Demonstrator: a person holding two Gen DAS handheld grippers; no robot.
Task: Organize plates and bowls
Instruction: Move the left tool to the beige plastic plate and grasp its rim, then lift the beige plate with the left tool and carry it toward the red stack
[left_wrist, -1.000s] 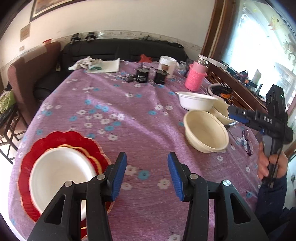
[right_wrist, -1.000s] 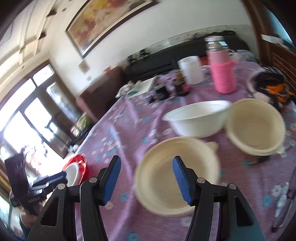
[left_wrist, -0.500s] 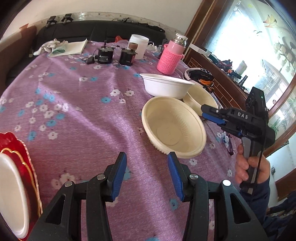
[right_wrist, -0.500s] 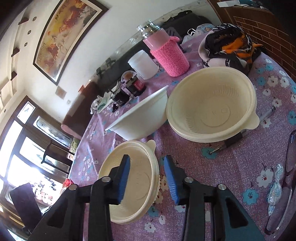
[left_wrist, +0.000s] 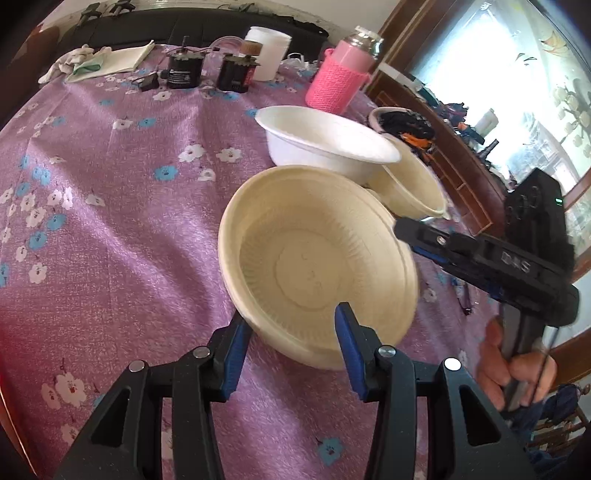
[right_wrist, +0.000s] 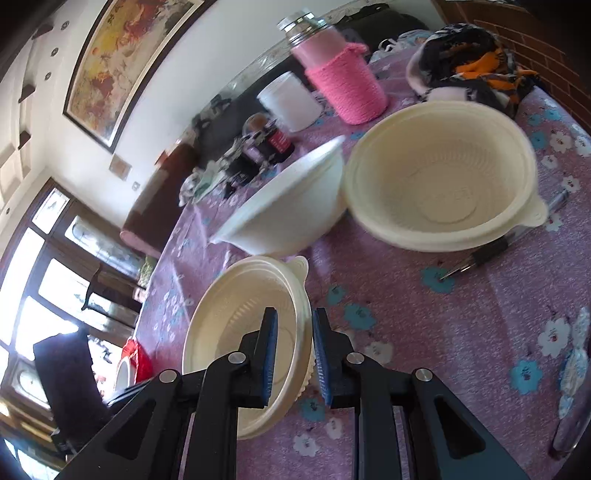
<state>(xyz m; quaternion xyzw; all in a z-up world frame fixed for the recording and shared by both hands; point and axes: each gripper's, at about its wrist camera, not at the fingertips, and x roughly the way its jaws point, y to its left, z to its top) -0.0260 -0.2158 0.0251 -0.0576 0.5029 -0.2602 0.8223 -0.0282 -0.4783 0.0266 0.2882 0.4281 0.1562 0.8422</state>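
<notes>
My right gripper (right_wrist: 293, 350) straddles the near right rim of the cream bowl (right_wrist: 243, 332): one blue pad sits inside the bowl, the other outside its wall. The jaws are closing on that rim, with only a narrow gap left between the pads. I cannot tell whether the pads already press on the rim.

In the left wrist view, the same cream bowl (left_wrist: 314, 266) sits on the purple flowered tablecloth (left_wrist: 110, 221), tilted slightly, with the right gripper (left_wrist: 406, 229) reaching its far right rim and my right hand (left_wrist: 513, 362) on the handle.

My left gripper (left_wrist: 290, 332) is partly open, holding nothing. Its pads stand on either side of the bowl's near edge; the right pad overlaps the rim in the picture, but contact cannot be confirmed.

Other task items:
- A white bowl (left_wrist: 325, 144) stands just beyond the cream bowl, touching or nearly touching it.
- A second cream bowl (right_wrist: 443, 177) stands to the right of the white bowl, close beside it.
- A red plate (right_wrist: 136, 358) shows far to the left in the right wrist view, partly hidden.

At the far side stand a pink knit-covered flask (left_wrist: 343, 77) and a white jar (left_wrist: 267, 51).
</notes>
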